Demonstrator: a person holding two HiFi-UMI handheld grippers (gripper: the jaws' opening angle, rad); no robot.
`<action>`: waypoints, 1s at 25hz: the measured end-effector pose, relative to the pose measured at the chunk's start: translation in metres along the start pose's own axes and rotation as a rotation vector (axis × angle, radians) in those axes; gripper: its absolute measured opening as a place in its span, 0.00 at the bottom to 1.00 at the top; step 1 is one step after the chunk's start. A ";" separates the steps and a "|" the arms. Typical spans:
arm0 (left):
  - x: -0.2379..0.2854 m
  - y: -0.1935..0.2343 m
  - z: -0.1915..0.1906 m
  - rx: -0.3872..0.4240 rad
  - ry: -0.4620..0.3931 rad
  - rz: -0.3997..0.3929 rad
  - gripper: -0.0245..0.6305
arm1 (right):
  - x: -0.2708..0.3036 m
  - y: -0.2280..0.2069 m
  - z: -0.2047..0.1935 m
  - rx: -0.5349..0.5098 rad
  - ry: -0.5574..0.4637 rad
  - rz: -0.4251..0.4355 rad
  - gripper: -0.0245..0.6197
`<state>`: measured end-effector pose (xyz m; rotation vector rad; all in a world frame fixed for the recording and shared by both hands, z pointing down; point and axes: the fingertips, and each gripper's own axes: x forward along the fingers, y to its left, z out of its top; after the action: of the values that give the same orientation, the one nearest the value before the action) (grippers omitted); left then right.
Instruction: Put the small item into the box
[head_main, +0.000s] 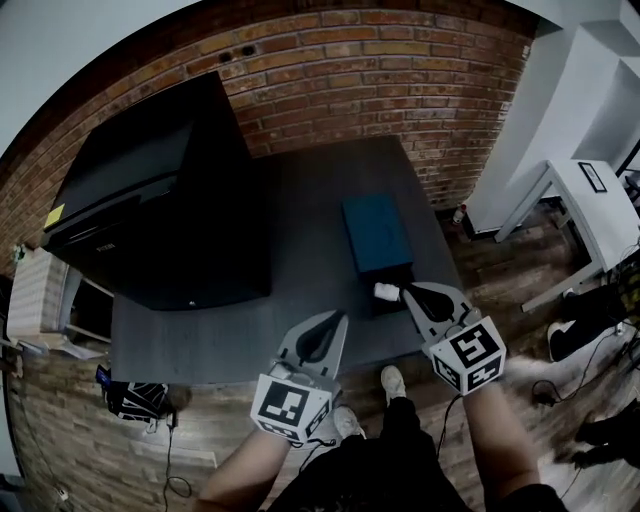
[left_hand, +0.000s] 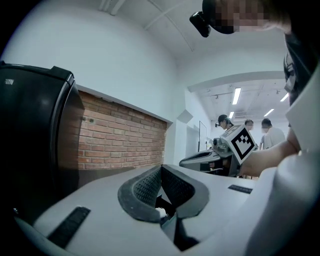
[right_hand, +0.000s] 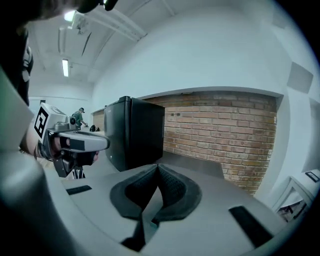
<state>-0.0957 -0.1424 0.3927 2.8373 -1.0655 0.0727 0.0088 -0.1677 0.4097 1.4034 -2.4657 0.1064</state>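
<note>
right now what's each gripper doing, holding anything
left gripper: closed, holding nothing.
right gripper: closed, nothing between its jaws; the small white item sits right at its tip in the head view.

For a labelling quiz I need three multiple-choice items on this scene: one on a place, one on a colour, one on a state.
1. Where does the teal rectangular box stand? A on the dark grey table B on a chair C in a sink
2. What colour is the small item at the tip of the right gripper? A red B white C green
3. How do the right gripper's jaws stand? A wide apart B together C clamped on the box
Key: 1A, tabletop under it; 2B, it shows white; 3B, they meet in the right gripper view.
</note>
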 end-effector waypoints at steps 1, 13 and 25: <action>-0.003 -0.003 0.001 0.003 -0.001 -0.005 0.09 | -0.006 0.003 0.001 0.012 -0.008 -0.007 0.07; -0.024 -0.028 0.005 -0.002 -0.013 -0.031 0.09 | -0.053 0.024 0.008 0.116 -0.079 -0.052 0.07; -0.023 -0.059 0.002 -0.020 0.006 0.004 0.09 | -0.082 0.024 0.005 0.173 -0.121 -0.016 0.07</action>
<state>-0.0737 -0.0837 0.3834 2.8155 -1.0644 0.0698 0.0265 -0.0883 0.3824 1.5420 -2.5967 0.2434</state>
